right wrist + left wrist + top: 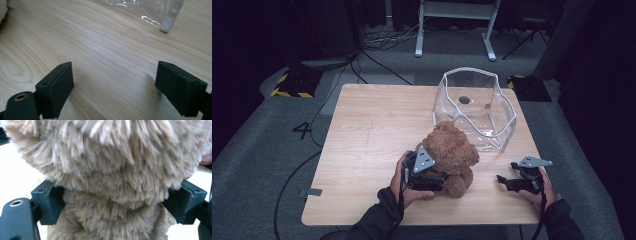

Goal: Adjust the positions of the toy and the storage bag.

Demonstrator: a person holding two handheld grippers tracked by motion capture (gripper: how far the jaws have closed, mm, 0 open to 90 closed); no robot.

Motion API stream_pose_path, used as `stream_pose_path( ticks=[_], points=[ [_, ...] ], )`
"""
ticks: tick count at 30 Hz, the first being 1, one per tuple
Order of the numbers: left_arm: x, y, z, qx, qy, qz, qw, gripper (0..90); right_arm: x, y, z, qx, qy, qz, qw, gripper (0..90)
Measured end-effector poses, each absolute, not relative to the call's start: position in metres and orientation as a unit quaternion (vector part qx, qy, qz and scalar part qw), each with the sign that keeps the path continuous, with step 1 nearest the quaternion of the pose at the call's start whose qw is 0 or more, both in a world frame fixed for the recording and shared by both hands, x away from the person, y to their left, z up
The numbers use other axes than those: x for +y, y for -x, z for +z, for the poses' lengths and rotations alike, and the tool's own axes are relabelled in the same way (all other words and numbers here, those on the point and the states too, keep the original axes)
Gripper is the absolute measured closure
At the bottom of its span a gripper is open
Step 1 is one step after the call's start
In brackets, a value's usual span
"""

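At the left of the high view, the left tongs (435,179) are pressed against the near-left flank of a brown teddy bear (453,150), held in the person's left hand (404,182). The left gripper view shows the two black jaws set on either side of the bear (110,195), their pads sunk into the fur at the narrow crease between the round head above and the body below, so the left tongs are clamped on the toy.

The bear sits upright near the middle of the wooden tabletop (362,135), toward the near edge. Its long axis runs roughly vertical, head on top and legs resting on the wood; which way its face points cannot be made out.

Just behind and to the right of the bear stands a clear plastic bin (507,117), its opening upward.

Further right, well apart from the bear, the right tongs (504,181) lie low by the near-right edge, held in the right hand (543,192). In the right gripper view their jaws stand wide apart over bare wood (107,55), gripping nothing, with a corner of the bin (170,17) ahead.
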State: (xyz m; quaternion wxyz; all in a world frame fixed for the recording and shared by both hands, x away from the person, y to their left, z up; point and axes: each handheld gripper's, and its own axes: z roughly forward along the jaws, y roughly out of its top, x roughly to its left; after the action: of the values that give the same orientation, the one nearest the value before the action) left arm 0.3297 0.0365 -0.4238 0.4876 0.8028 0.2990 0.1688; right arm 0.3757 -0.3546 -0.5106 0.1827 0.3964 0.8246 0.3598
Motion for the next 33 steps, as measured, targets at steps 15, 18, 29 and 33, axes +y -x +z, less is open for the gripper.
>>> stream_pose_path(
  ticks=[15, 18, 29, 33],
  points=[
    [0.032, -0.329, -0.424, 0.281, -0.809, 0.200, 0.475, 46.2, -0.355, -0.376, -0.511, 0.824, -0.397, 0.360, 0.182, 15.0],
    [0.037, -0.330, -0.424, 0.282, -0.808, 0.196, 0.479, 47.3, -0.355, -0.376, -0.511, 0.824, -0.397, 0.360, 0.183, 15.0],
    [0.063, -0.334, -0.422, 0.285, -0.803, 0.183, 0.490, 48.7, -0.355, -0.376, -0.511, 0.824, -0.397, 0.360, 0.183, 15.0],
    [0.077, -0.334, -0.421, 0.290, -0.802, 0.184, 0.489, 50.3, -0.355, -0.375, -0.511, 0.824, -0.397, 0.360, 0.183, 15.0]
  ],
)
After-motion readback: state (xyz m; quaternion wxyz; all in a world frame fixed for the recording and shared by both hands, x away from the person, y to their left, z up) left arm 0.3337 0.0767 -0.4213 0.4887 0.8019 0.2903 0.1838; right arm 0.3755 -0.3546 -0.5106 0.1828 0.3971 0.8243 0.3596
